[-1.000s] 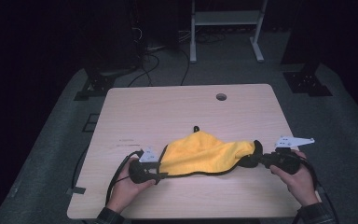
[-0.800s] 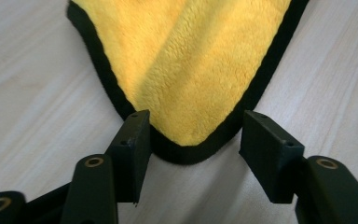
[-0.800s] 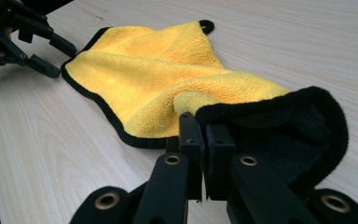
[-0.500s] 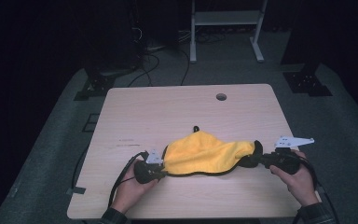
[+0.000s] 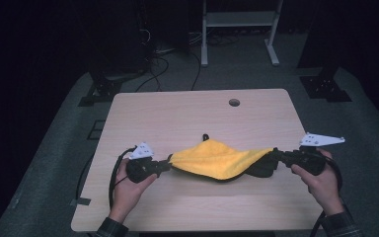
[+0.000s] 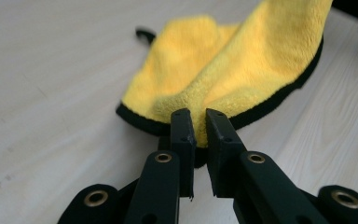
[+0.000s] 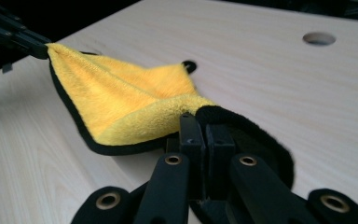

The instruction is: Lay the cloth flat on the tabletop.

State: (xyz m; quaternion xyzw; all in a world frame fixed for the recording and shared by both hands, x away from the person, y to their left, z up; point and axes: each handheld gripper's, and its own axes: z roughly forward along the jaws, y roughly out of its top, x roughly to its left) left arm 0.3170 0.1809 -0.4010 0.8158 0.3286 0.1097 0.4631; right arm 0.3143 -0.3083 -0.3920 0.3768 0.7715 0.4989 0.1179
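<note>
A yellow cloth with a black edge [image 5: 217, 159] hangs stretched between the two grippers near the table's front. My left gripper [image 5: 169, 162] is shut on the cloth's left corner; in the left gripper view the jaws pinch the yellow cloth [image 6: 233, 70] at the left gripper [image 6: 199, 122] tips. My right gripper [image 5: 275, 154] is shut on the right corner, and the right gripper [image 7: 204, 122] shows the cloth [image 7: 121, 100] running away to the left gripper [image 7: 32, 46]. The cloth's middle sags onto the wood and its far corner with a small black loop [image 5: 205, 136] lies on the table.
The light wooden table [image 5: 187, 113] has a round cable hole [image 5: 234, 102] near its far edge. Beyond it, on the dark floor, stand a white frame [image 5: 237, 29] and black stands with cables. A person's hands hold both grippers at the front edge.
The left gripper has shifted slightly right along the front of the table, and the cloth sags a bit more in the middle. The right gripper has stayed put.
</note>
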